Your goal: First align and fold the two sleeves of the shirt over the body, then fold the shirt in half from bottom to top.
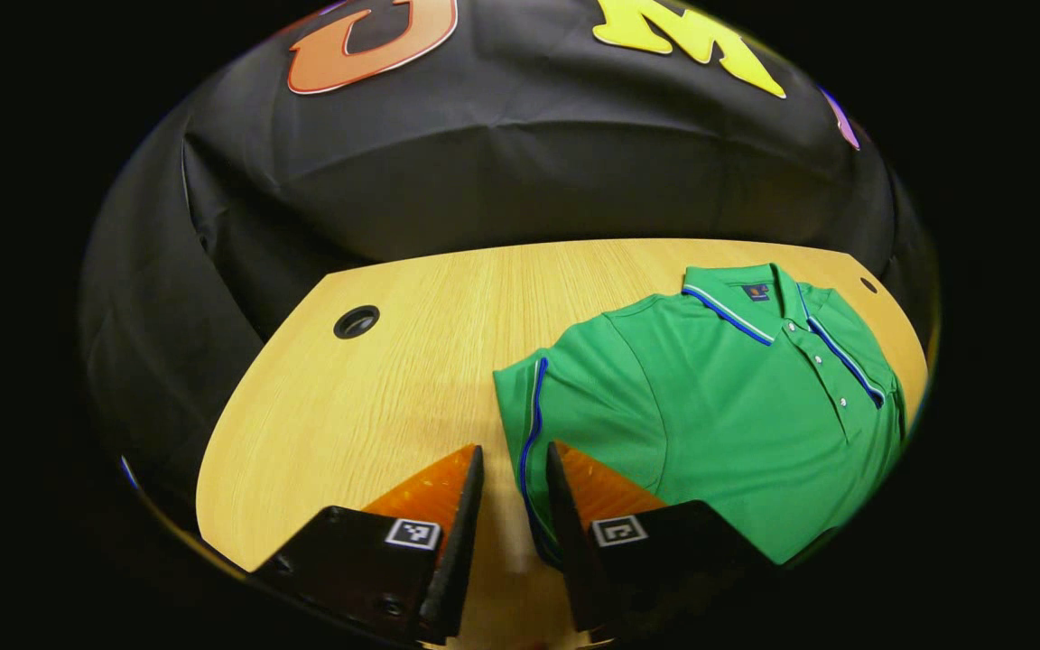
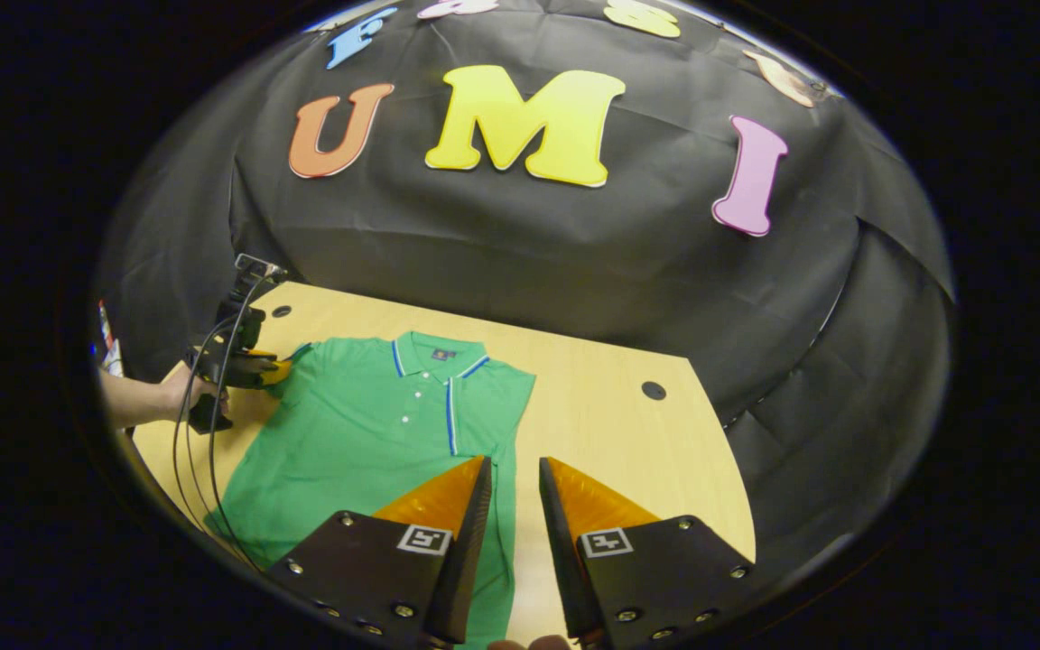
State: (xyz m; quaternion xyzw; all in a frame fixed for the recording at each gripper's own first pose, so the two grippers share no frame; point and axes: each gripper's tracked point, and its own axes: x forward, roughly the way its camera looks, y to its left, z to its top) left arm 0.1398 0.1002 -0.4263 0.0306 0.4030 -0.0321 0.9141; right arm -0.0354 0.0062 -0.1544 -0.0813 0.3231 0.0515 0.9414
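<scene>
Close in, the left gripper (image 1: 515,460) hovers with its fingers a little apart, straddling the blue-piped hem of the sleeve (image 1: 538,424) without gripping it. The right gripper (image 2: 515,474) hangs the same way, fingers slightly parted and empty, over the side edge of the green polo shirt (image 2: 366,433). The shirt lies flat, front up, on the pale wooden surface (image 2: 601,424), collar (image 2: 434,357) toward the back wall. In the right gripper view, a hand (image 2: 179,394) holds the left gripper at the shirt's far sleeve. Beyond it, dark round holes (image 2: 654,390) sit near the surface's back corners.
</scene>
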